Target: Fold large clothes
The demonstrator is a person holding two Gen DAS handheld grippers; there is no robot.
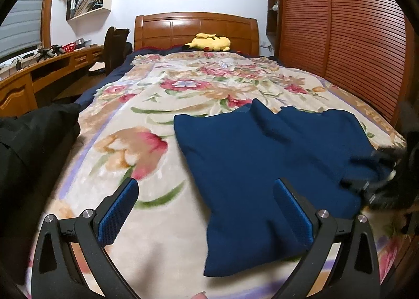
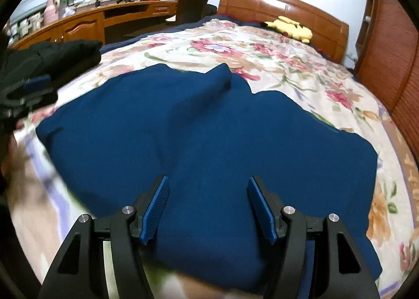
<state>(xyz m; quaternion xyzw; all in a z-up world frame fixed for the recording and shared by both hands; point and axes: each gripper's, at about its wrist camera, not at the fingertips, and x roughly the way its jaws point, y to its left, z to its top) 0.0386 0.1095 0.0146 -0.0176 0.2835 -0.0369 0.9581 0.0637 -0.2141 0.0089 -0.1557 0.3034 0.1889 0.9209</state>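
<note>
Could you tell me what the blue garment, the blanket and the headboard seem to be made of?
Blue garment: likely a thick knit or fleece, matte with a fine surface texture.
Blanket: probably plush fleece, with a soft fuzzy sheen and a printed floral pattern.
Headboard: wood, or wood veneer, glossy varnish with reflections on its panels.

Floral plush blanket (image 1: 162, 105), cream with pink and orange blooms, spread over the bed. Glossy wooden headboard (image 1: 196, 28) at the far end. Yellow plush toy (image 1: 210, 42) lying just before the headboard. Slatted wooden wardrobe doors (image 1: 340, 37) along one side. Long curved wooden desk (image 2: 86, 21) opposite, dark chair (image 2: 192, 2) beside it. White wall shelf (image 1: 90, 0) holding books.
</note>
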